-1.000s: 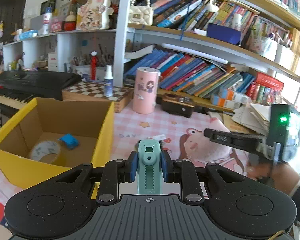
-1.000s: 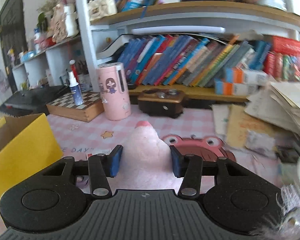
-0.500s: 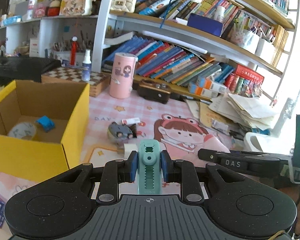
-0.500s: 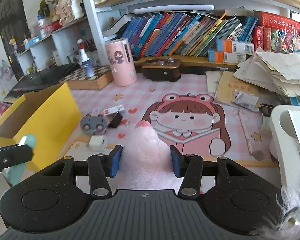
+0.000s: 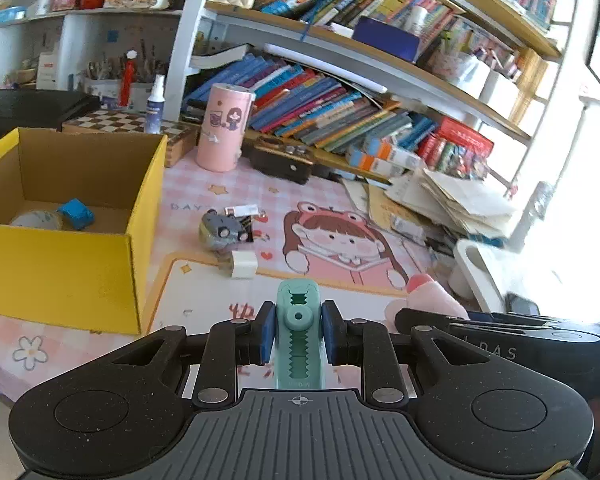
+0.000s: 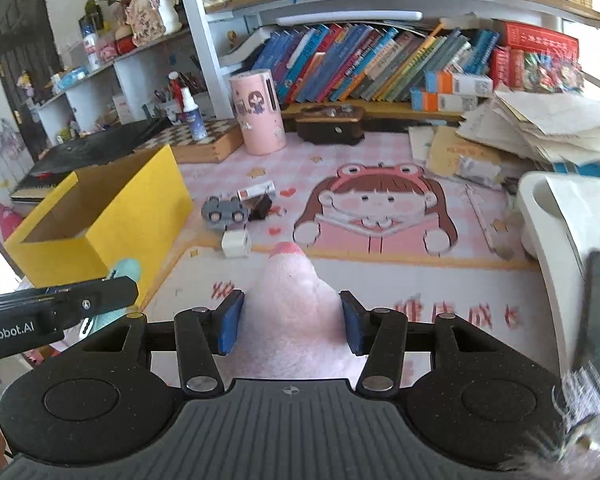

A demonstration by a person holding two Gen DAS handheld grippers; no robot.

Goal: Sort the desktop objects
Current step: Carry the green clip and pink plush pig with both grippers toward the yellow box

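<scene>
Desk [image 6: 380,304] covered by a pink cartoon-girl mat [image 6: 376,216]. On it: yellow cardboard box [image 5: 72,264] at left; grey toy car [image 6: 224,213], white charger cube [image 6: 235,243] just beside it; pink cylinder [image 6: 258,114], chessboard box [image 6: 196,142], dark case [image 6: 330,124] toward the back; paper pile [image 6: 540,128] at right.

Left gripper [image 5: 298,334] clamped tight, right gripper [image 6: 291,323] closed wider — both tilted downward, side by side.

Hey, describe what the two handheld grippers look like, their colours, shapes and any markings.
Both the left gripper and the right gripper are speckled black plastic, with a ribbed centre plate bearing a small crosshair, round discs either side, silver pivot pins and blue pads on the jaws. White lettering runs along each body's side.
</scene>
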